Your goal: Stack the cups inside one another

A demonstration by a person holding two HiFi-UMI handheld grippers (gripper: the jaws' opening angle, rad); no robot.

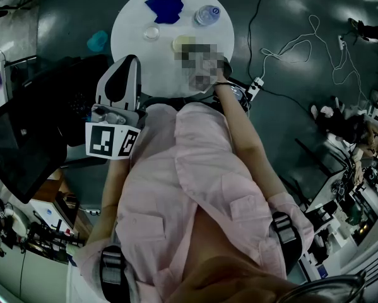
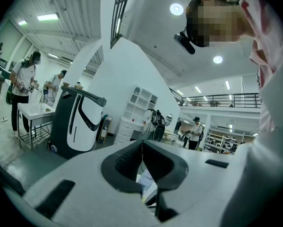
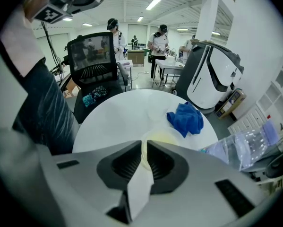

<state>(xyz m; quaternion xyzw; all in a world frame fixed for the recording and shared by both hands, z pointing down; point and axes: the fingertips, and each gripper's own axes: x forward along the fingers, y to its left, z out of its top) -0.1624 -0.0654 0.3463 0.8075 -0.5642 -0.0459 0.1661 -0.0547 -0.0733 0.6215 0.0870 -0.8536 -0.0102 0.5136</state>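
Round white table bearing a blue cloth, a clear cup and a yellowish cup, which stand apart and unstacked. The right gripper pinches the yellowish cup's thin rim; whether the cup has been lifted is unclear. The left gripper is held away from the table, its jaws pressed together on nothing. No nesting is done yet, so all of the stacking remains.
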